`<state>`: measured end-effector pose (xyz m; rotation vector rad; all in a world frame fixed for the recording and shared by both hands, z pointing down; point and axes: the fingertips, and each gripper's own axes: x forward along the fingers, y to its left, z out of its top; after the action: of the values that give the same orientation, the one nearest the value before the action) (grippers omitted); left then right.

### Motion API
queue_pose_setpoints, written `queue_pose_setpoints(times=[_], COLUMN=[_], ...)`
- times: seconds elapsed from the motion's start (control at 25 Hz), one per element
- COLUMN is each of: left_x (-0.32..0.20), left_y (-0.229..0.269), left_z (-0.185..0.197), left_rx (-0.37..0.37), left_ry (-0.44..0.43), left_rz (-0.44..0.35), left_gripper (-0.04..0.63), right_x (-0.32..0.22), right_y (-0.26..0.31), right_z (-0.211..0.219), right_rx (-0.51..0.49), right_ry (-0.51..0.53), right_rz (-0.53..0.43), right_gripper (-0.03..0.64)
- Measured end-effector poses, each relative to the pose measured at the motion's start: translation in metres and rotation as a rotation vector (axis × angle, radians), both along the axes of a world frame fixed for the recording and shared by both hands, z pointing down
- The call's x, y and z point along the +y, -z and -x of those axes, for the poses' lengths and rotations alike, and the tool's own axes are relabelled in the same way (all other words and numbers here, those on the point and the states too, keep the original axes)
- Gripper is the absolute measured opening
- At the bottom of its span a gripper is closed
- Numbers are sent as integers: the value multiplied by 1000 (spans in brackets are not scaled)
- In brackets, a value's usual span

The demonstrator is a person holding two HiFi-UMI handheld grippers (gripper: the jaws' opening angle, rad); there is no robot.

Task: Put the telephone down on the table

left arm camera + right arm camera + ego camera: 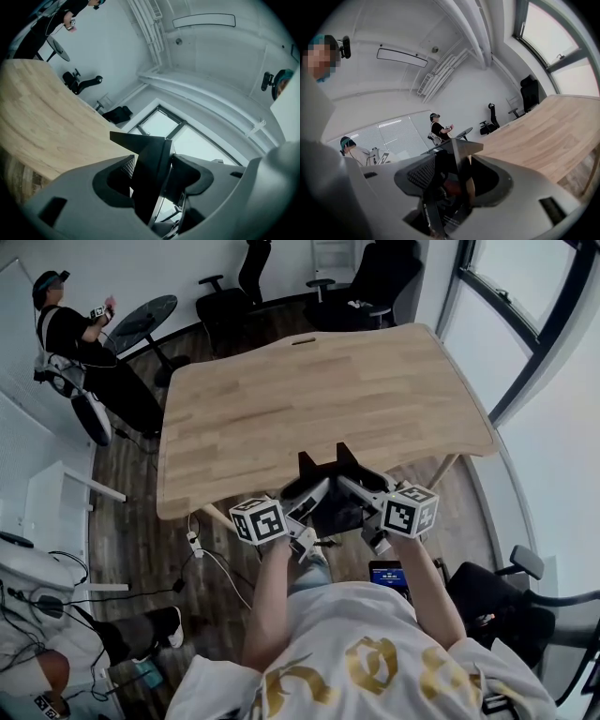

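Note:
A black telephone point(335, 474) with angular raised ends hangs just past the near edge of the wooden table point(328, 390), a little above its top. Both grippers grip it from my side. My left gripper point(314, 493) is shut on its left part and my right gripper point(356, 487) on its right part. In the left gripper view the telephone point(149, 168) is a dark wedge clamped between the grey jaws, with the table point(42, 122) off to the left. In the right gripper view the telephone point(452, 164) fills the gap between the jaws, and the table point(543, 136) runs to the right.
Black office chairs point(234, 287) stand behind the table's far edge. A person point(75, 343) stands at the far left beside a round dark table point(141, 320). A white desk point(56, 502) and floor cables point(202, 554) lie to the left. Windows run along the right.

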<state>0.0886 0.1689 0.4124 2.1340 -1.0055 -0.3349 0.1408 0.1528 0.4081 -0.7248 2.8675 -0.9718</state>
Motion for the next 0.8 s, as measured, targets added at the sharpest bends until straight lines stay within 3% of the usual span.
queue_pose_setpoints(times=[0.52, 0.8], left_x=[-154, -207], left_y=[-18, -32], left_z=[85, 121], left_rx=[24, 35], left_ry=[-53, -88], left_rz=[65, 72], left_gripper=[241, 242], right_x=[-151, -202], right_y=[-19, -32], right_z=[85, 121], right_rx=[36, 47], right_ry=[-44, -63], right_rz=[79, 85], right_gripper=[225, 225])
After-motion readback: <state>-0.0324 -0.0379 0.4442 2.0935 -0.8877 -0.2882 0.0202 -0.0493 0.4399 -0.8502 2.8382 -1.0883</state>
